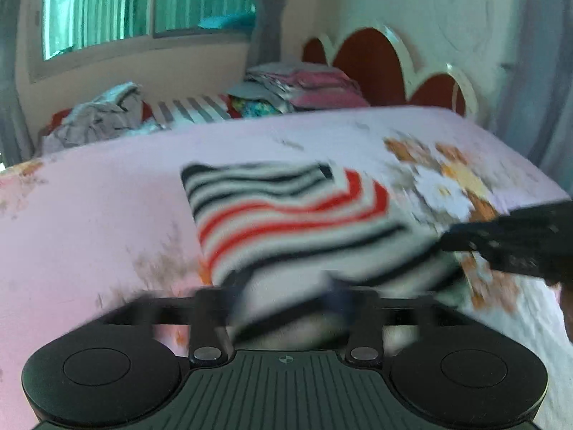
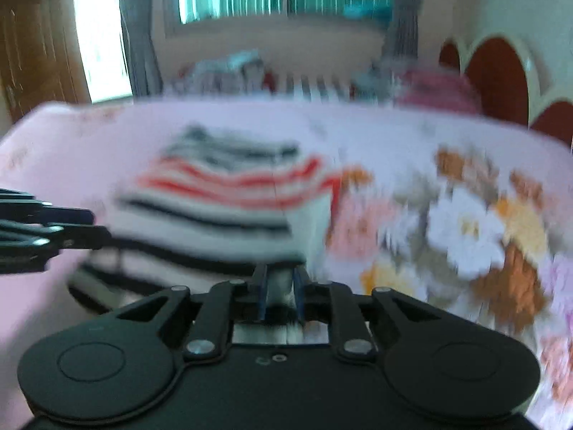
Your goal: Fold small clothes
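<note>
1. We see a striped garment (image 1: pixel 286 222), white with navy and red bands, lying folded on a pink floral bedsheet (image 1: pixel 89 215) near the middle of the bed, its nearest hem reaching the bed's near edge.

2. We find the left gripper (image 1: pixel 286 301) released: its two fingers stand wide apart over the garment's near hem, with cloth showing between them but neither pad pressing on it. The frame is blurred here, so finer contact cannot be read.

3. We see the right gripper (image 2: pixel 281 297) with its blue-padded fingers close together at the garment's (image 2: pixel 222 208) near right corner, a thin strip of pale cloth lying in the narrow gap between them. Blur keeps us from telling whether the pads clamp that strip or merely flank it.

4. Each gripper shows in the other's view: the right one (image 1: pixel 501 243) enters from the right side beside the garment, the left one (image 2: pixel 46 233) from the left side.

5. Along the bed's far edge we see a heap of crumpled grey clothes (image 1: pixel 100 118), a striped cloth (image 1: pixel 193 109) and a stack of folded pink clothes (image 1: pixel 311 86), with a red scalloped headboard (image 1: pixel 372 68) at the far right corner and a window (image 1: pixel 143 3) behind.
</note>
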Tool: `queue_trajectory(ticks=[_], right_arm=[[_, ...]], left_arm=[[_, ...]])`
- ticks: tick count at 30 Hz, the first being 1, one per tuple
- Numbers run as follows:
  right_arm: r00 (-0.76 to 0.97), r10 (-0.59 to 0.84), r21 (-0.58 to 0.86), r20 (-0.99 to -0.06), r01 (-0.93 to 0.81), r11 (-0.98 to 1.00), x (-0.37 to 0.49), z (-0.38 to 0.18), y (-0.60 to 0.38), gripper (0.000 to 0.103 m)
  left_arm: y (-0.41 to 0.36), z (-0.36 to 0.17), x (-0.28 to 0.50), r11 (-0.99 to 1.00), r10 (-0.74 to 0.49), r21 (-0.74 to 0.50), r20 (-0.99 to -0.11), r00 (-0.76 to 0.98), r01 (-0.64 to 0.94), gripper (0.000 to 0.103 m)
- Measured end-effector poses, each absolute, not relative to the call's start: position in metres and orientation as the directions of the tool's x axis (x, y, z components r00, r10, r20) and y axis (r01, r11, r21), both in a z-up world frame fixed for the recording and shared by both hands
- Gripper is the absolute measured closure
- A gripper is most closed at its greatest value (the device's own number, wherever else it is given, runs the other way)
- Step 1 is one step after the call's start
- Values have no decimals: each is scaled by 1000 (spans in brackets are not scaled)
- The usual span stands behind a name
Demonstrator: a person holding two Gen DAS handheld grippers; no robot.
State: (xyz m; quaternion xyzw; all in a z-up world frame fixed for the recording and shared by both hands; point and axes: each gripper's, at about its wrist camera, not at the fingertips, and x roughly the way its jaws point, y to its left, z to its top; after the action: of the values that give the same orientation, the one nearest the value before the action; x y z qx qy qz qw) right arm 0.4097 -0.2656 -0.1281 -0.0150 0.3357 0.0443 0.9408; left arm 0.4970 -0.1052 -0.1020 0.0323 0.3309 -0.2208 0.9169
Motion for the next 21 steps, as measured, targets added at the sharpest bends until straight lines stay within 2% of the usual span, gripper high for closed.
queue_trajectory(ticks=[2,5,6,8,11,13,15,16,17,18,21], right_arm=[[787,71,15,-613,-79,997,422,-126,-270,89],[783,85,30,-616,-85,996,440,-129,-268,89],[758,93,32,-646,-96,995,451,-139,-269,89],[657,56,-11,-752,-97,995,464,-158,-265,92],[668,90,-9,-738,-143,990,464,-152,-273,92],[706,148,98,-692,-111,989,456,-137,-298,80],[710,222,271,-668,-45,962,454,-136,-336,25],[692,284,373,-664,-22,927,459,-139,-356,25],[657,362,480,-661,-1,877,467,-148,-376,33],[633,416,556,-653,29,830,473,-157,-390,36],[598,544,707,-589,56,705,489,-176,-415,36]], left_arm=[[-110,-99,516,909,-364,-64,-602,711,411,8],[-116,-110,545,922,-338,-80,-642,688,379,9],[-118,-117,551,927,-329,-89,-661,674,365,9],[-127,-144,567,935,-265,-50,-758,596,352,8],[-117,-148,569,944,-288,-127,-769,571,306,8],[-111,-135,559,944,-296,-123,-731,616,307,8],[-104,-133,557,938,-322,-162,-736,596,306,8],[-102,-134,558,937,-326,-174,-746,581,303,8],[-101,-136,559,936,-329,-181,-752,572,301,8],[-99,-139,560,936,-334,-195,-757,561,294,8],[-92,-148,567,927,-375,-290,-758,533,239,8]])
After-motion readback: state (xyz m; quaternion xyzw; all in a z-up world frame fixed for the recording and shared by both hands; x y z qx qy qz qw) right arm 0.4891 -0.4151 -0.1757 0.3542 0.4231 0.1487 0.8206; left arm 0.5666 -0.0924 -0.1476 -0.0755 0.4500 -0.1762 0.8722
